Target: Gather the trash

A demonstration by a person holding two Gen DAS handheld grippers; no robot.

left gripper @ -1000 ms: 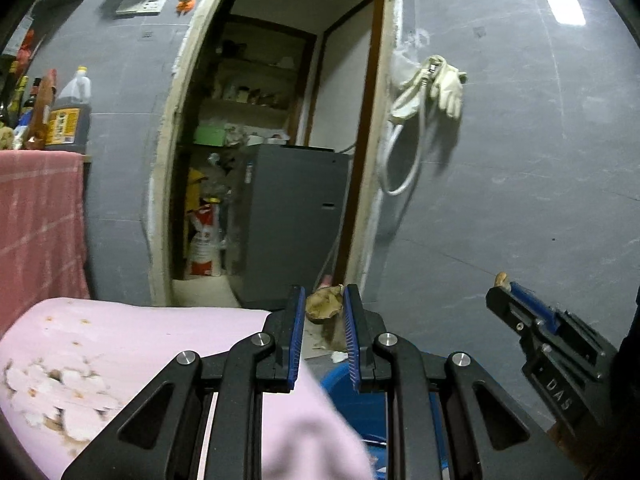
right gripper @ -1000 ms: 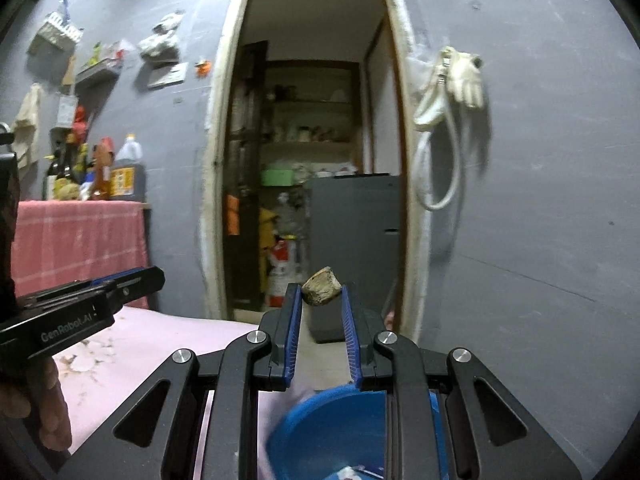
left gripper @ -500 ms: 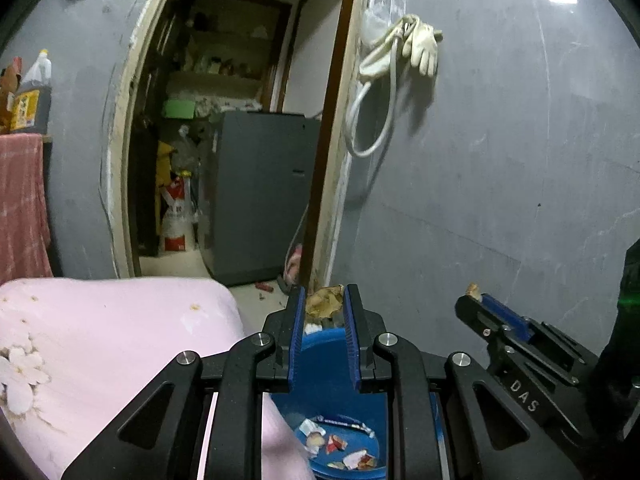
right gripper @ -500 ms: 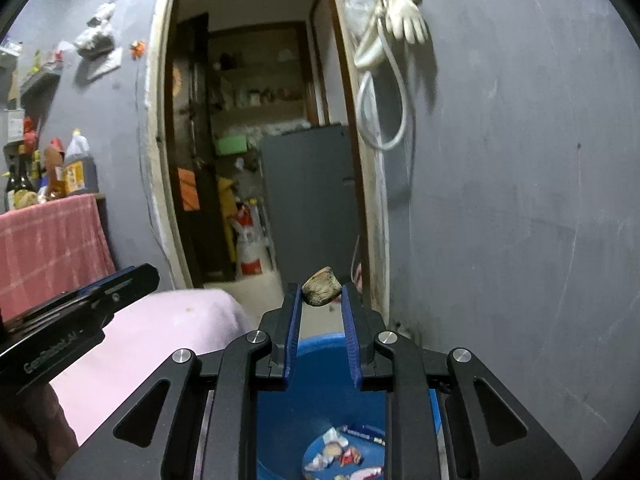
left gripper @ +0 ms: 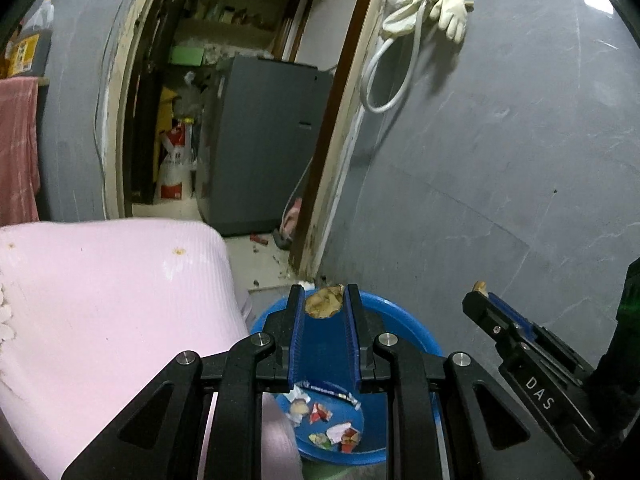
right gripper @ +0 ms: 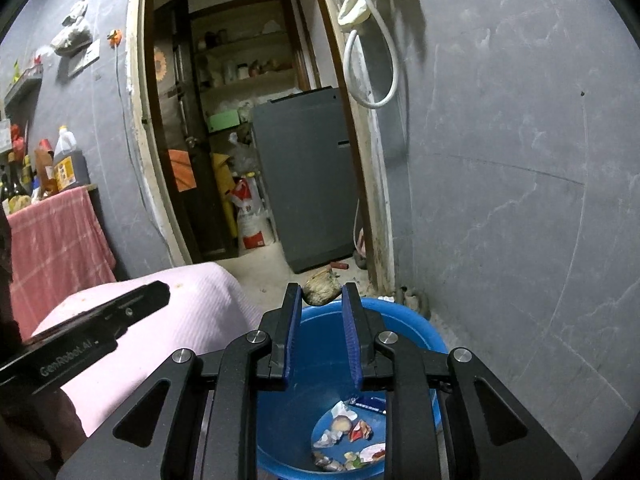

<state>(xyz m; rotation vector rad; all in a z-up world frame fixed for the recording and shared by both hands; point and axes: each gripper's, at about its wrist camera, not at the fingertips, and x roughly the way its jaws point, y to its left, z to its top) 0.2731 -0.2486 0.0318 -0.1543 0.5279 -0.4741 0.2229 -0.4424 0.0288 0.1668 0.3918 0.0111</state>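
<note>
My left gripper [left gripper: 323,307] is shut on a crumpled tan scrap [left gripper: 325,302] and holds it above the blue basin [left gripper: 404,330]. My right gripper [right gripper: 320,300] is shut on a brownish lump of trash [right gripper: 320,291] above the same blue basin [right gripper: 416,330]. Several wrappers and scraps [right gripper: 352,436] lie on the basin's bottom; they also show in the left wrist view [left gripper: 328,420]. The right gripper appears at the right of the left wrist view [left gripper: 480,294], the left gripper at the left of the right wrist view [right gripper: 160,292].
A pink cloth-covered surface [left gripper: 100,300] lies just left of the basin. A grey wall [right gripper: 520,200] stands close on the right. Ahead is a doorway with a grey appliance [right gripper: 304,184] and shelves. A red cloth and bottles [right gripper: 56,168] are far left.
Both grippers have moved right and forward, from over the pink surface to over the blue basin, each still holding its piece of trash. The basin's contents came into view.
</note>
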